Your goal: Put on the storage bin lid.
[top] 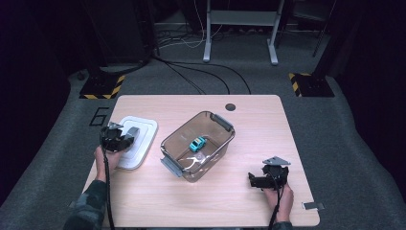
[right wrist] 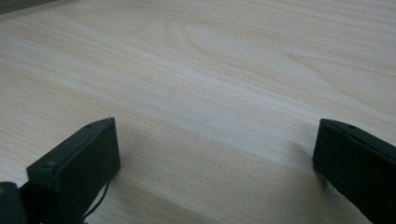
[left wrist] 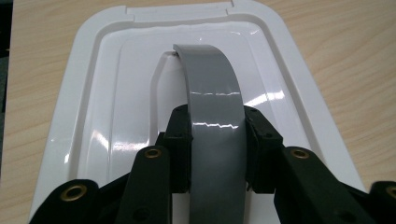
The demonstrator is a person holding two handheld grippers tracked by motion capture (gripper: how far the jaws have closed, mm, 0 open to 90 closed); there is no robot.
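The right gripper (top: 266,179) rested on the bare worktop (top: 230,206), fingers wide. The left gripper (left wrist: 217,140) had its fingers clamped on the grey handle (left wrist: 212,100) of the white lid (top: 143,139), lying flat just left of the clear container (top: 198,146) holding a teal toy car (top: 197,143).

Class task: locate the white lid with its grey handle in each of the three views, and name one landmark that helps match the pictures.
High view: the white lid lies flat at the table's left, left of the clear container.
Left gripper view: it spans most of the frame; the left gripper is shut on its grey handle.
Right gripper view: not in it.
Shared landmark: the pale wooden tabletop.
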